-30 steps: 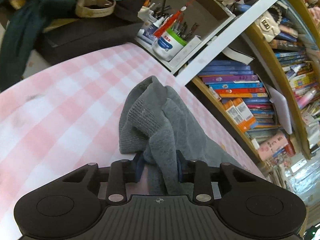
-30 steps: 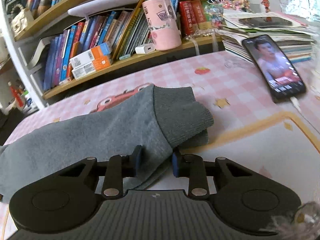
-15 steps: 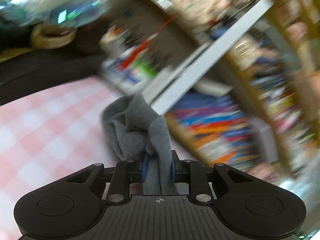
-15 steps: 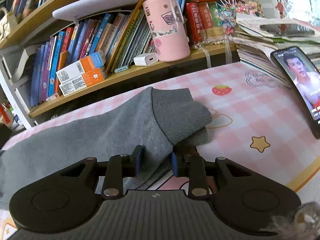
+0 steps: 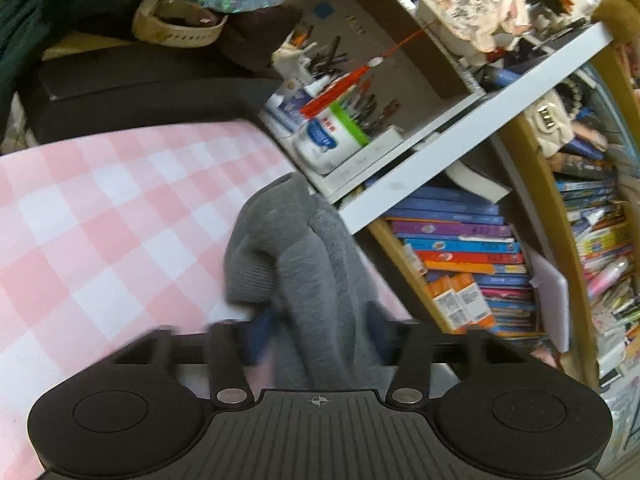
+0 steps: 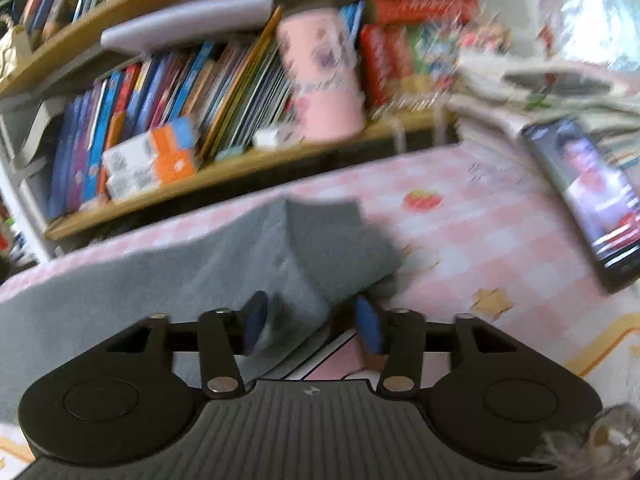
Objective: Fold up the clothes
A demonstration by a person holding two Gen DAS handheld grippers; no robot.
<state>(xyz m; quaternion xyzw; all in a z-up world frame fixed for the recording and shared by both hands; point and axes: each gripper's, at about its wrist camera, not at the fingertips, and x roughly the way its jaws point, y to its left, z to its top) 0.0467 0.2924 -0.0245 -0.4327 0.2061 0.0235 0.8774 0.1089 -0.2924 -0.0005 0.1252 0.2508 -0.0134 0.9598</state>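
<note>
Grey knit garment (image 6: pixel 168 280): lies on the pink-checked table (image 5: pixel 100 220). Right view motion-blurred; weave and edges soft. Garment's lower part cut off behind the tool bodies in both views.

Long axis, right view: runs from the left edge across to a darker ribbed cuff (image 6: pixel 340 240) pointing right, toward the phone (image 6: pixel 584 196).

Left view: a bunched end stands up, its folded tip toward the bookshelf (image 5: pixel 460 256).

Left tool (image 5: pixel 320 326): fingers parted, cloth between them; grip contact unclear.

Right tool (image 6: pixel 312 320): fingers spread wide, cuff lying between, apparently loose.
</note>
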